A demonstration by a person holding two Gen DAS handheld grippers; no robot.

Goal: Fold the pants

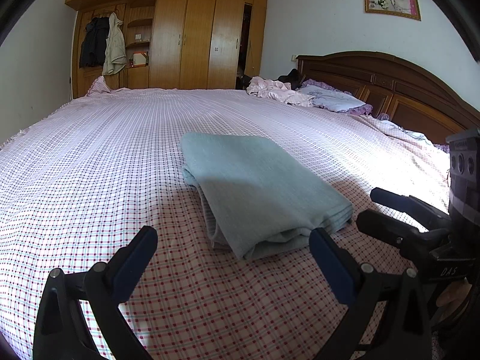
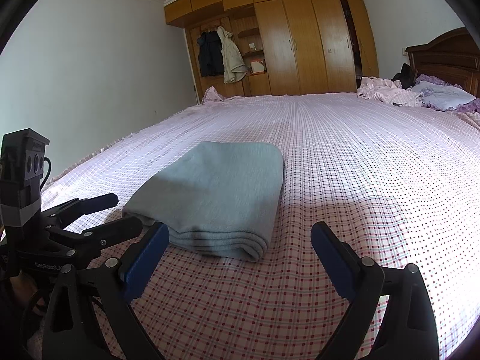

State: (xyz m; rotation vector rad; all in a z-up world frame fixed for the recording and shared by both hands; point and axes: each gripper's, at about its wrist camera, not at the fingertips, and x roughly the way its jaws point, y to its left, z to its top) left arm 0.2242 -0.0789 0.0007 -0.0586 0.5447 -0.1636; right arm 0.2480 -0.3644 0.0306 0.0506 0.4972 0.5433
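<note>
pants (image 1: pixel 255 186) folded into a compact grey-blue stack, lying flat on the bed (image 1: pixel 90 156) over the checked sheet, mid-mattress. left gripper (image 1: pixel 234 246) released, jaws spread wide, holding nothing, just short of the stack's near edge. right gripper (image 2: pixel 240 240) likewise released and unloaded, beside it. pillow (image 1: pixel 333 99) near headboard.

The pants (image 1: pixel 255 189) (image 2: pixel 216 192) are pale grey-blue, folded into a flat, neat rectangle of several layers, stacked edges at the near end, lying near the middle of the bed.
</note>
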